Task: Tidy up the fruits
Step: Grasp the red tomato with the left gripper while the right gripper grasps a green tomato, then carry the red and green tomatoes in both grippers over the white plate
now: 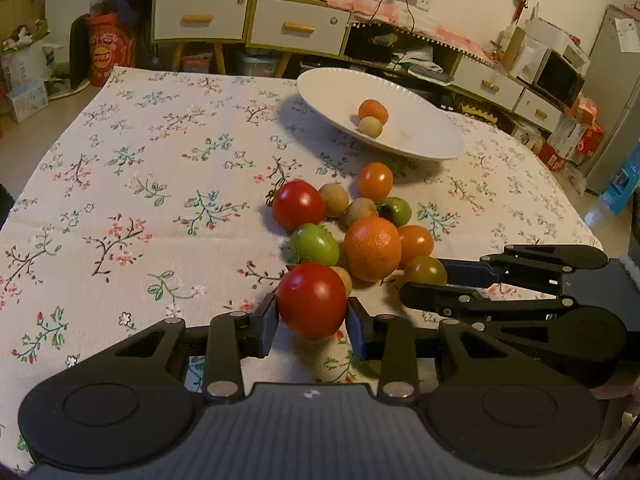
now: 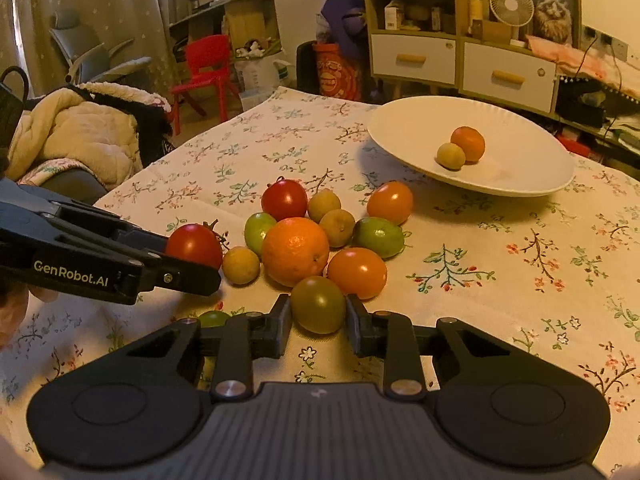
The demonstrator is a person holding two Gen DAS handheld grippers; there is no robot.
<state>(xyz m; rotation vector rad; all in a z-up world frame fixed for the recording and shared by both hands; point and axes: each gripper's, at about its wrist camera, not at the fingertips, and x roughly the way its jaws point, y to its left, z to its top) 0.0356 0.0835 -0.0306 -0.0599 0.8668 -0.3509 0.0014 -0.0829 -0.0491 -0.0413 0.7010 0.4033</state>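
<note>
While resting at the near edge of the fruit pile, a red tomato (image 1: 311, 300) is sitting pinched in the left gripper (image 1: 311, 322); the right gripper (image 2: 318, 322) is clamping an olive-green tomato (image 2: 318, 304) beside the orange (image 2: 295, 251), with the white bowl (image 2: 520, 176) lying beyond.

This is a room in a home. A table (image 1: 120, 208) has a cloth with little flowers on it. Behind it stands a cabinet (image 1: 248, 20) with white drawers, a fan (image 2: 512, 4) and a cat picture (image 2: 554, 16). There is a small red chair (image 2: 204, 72), a microwave (image 1: 560, 72) and a fluffy blanket (image 2: 76, 132).
</note>
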